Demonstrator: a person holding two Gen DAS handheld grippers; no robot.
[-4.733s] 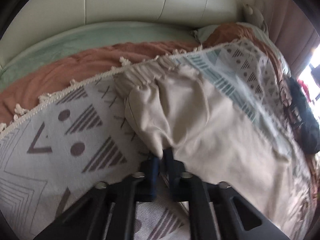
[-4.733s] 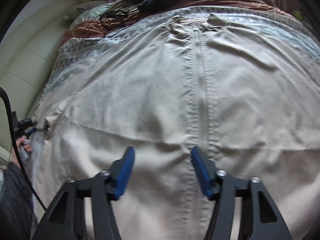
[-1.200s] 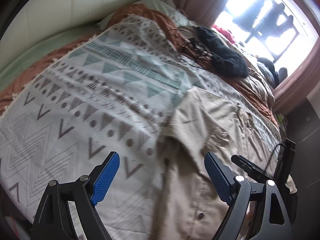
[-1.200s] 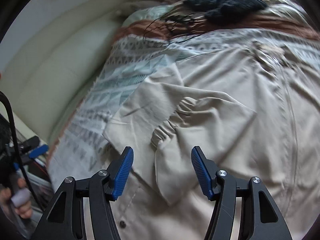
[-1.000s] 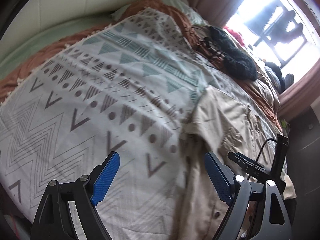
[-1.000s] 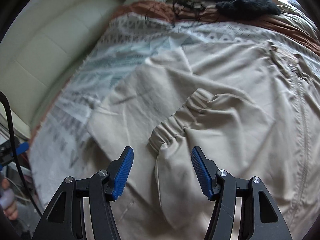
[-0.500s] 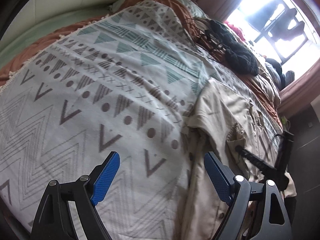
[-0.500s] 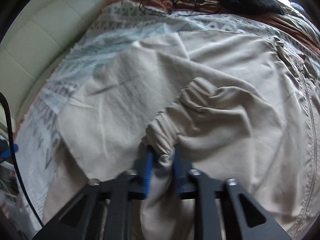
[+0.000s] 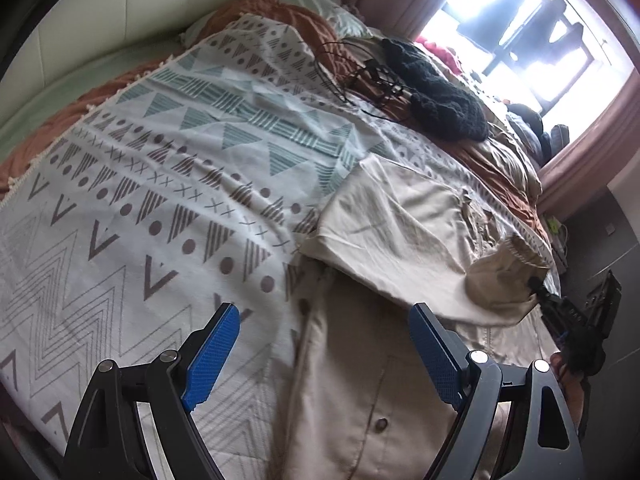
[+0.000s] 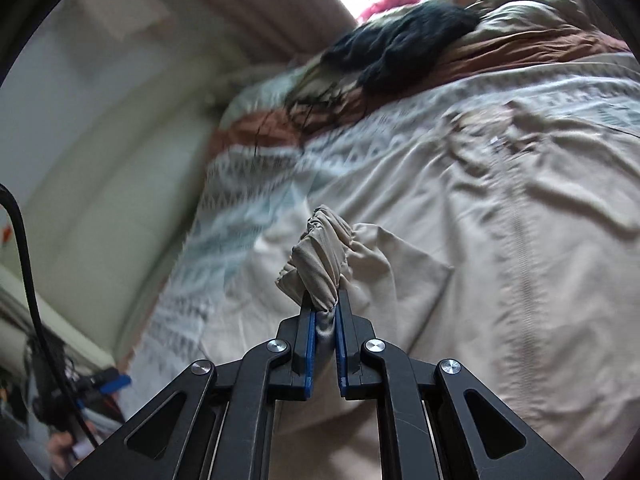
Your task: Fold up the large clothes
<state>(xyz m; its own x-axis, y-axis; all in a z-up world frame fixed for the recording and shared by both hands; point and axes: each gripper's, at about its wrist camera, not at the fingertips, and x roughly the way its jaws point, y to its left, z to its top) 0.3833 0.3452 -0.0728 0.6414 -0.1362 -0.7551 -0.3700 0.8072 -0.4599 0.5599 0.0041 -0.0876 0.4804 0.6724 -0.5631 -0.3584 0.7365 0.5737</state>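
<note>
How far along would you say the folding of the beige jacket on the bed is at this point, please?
Early stage. Done: one sleeve already lies folded across the beige jacket, which is spread on the patterned blanket. In hand: the right gripper is shut on the sleeve's elastic cuff, lifted off the jacket; the left gripper is open and empty. Left: placing that cuff, the other side, and folding the body.

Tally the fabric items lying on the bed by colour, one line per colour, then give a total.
Beige jacket: 1
Patterned white blanket: 1
Rust-brown cover: 1
Dark knitted garment: 1
Total: 4
</note>
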